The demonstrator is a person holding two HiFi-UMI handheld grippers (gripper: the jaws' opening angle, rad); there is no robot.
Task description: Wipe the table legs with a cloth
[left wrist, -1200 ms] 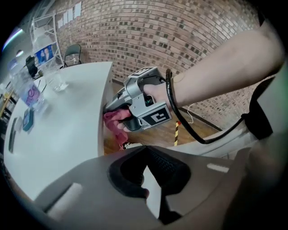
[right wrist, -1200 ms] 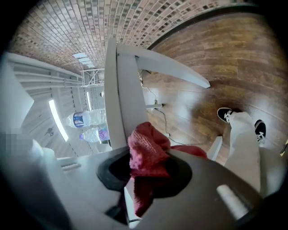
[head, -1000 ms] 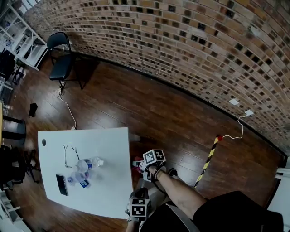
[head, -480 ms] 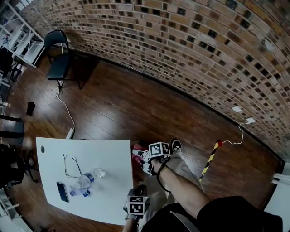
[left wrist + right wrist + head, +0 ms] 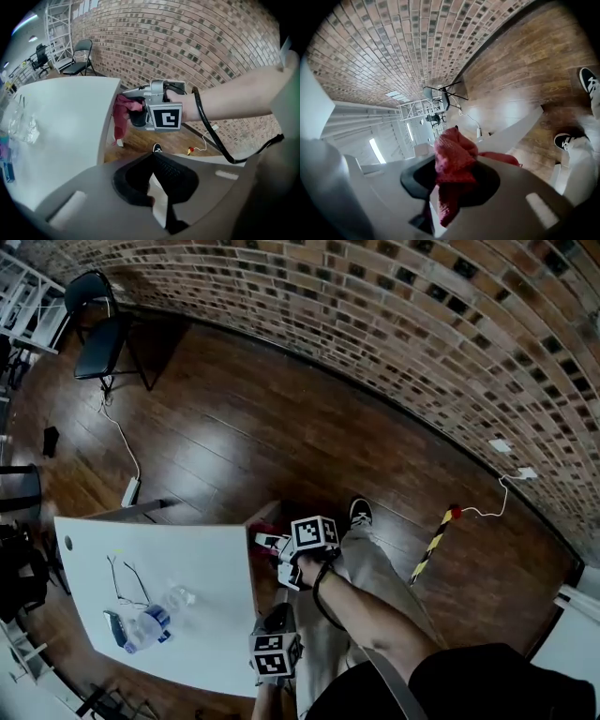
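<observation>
I am clamping the red cloth point(image 5: 452, 164) in my right hand-held gripper point(image 5: 269, 545) at the white tabletop's point(image 5: 187, 596) corner, with the table leg point(image 5: 117, 141) running down just below it, while my left hand-held gripper point(image 5: 152, 180), closed and empty, is hanging farther away.

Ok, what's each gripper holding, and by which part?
Right gripper clamps the red cloth at a bunched fold; left gripper is shut on nothing.

L claw point(image 5: 152, 160) closed, empty; R claw point(image 5: 453, 165) clamped.
</observation>
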